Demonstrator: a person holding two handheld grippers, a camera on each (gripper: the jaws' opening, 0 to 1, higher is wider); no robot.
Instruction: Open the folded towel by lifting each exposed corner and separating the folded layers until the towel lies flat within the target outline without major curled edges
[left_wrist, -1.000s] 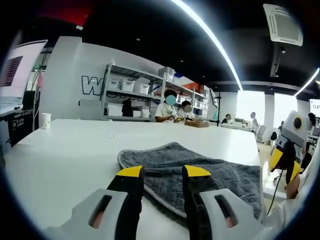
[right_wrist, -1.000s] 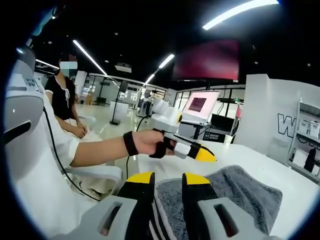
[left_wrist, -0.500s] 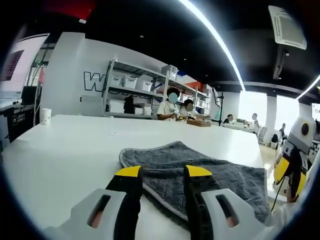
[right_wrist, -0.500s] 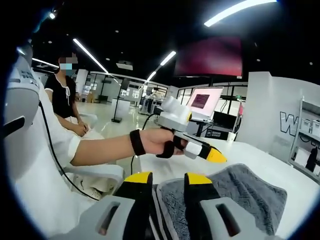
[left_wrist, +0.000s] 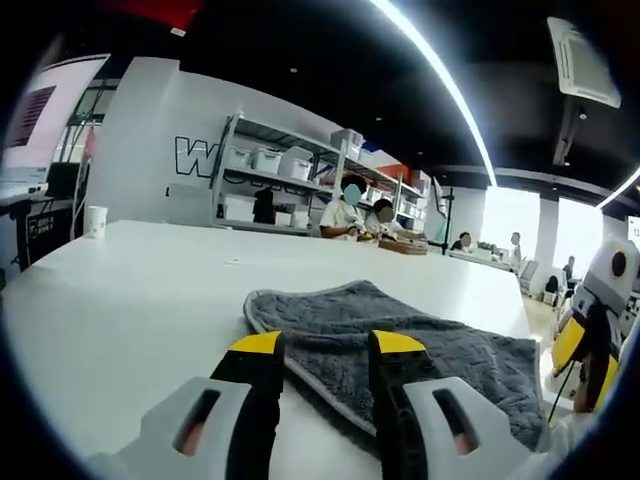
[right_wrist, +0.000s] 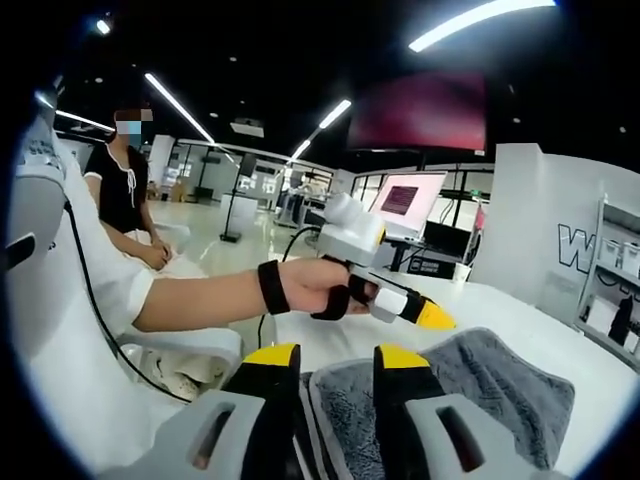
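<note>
Left gripper view: the left gripper (left_wrist: 322, 345), jaws narrowly parted and holding nothing, hangs over the near edge of a dark grey, plush folded towel (left_wrist: 400, 335) on the white table (left_wrist: 130, 290). Layers look unseparated; its long axis runs right of the jaws.

Right gripper view: the right gripper (right_wrist: 335, 358), jaws narrowly parted and empty, straddles the towel's stacked corner.
</note>
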